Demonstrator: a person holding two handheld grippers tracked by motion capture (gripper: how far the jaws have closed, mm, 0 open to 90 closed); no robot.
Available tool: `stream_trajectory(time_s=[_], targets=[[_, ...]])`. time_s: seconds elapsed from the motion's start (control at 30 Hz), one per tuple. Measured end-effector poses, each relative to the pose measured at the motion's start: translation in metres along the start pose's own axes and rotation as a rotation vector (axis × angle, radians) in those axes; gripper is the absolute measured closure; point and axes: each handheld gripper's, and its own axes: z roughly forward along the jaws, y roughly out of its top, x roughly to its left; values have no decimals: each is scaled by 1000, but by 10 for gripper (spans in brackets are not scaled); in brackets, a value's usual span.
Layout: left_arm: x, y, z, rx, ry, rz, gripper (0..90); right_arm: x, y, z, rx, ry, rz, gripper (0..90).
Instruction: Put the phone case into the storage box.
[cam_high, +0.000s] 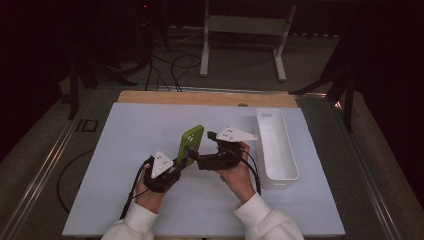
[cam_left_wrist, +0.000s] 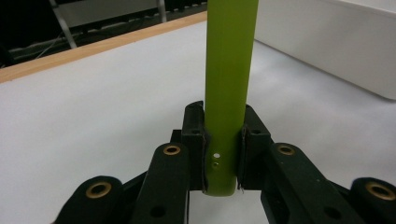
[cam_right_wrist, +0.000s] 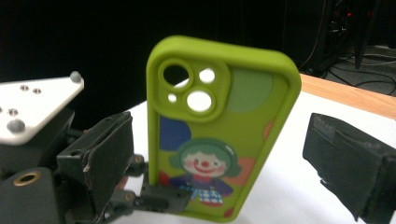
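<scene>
High view shows a white board (cam_high: 150, 125) on the desk (cam_high: 210, 97) in a dark room. Left gripper (cam_high: 175, 167) clamps the green phone case (cam_high: 190, 142) upright near the board's middle. Right gripper (cam_high: 197, 159) stands wide beside it. White bin (cam_high: 287, 172) lies along the right edge.

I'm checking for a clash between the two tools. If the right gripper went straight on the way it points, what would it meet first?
Probably the green phone case: it stands upright between the right gripper's open jaws, held at its bottom edge by the left gripper. Depth is unclear.
</scene>
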Motion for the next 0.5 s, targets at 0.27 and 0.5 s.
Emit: stream_trajectory(time_s=[0.27,0.5], targets=[[-3,-1,2,1,8,4,772,1,4,3,-22,-9,31,88],[-7,-2,4,-4,13,2,772,-1,6,8,-38,-7,71,89]])
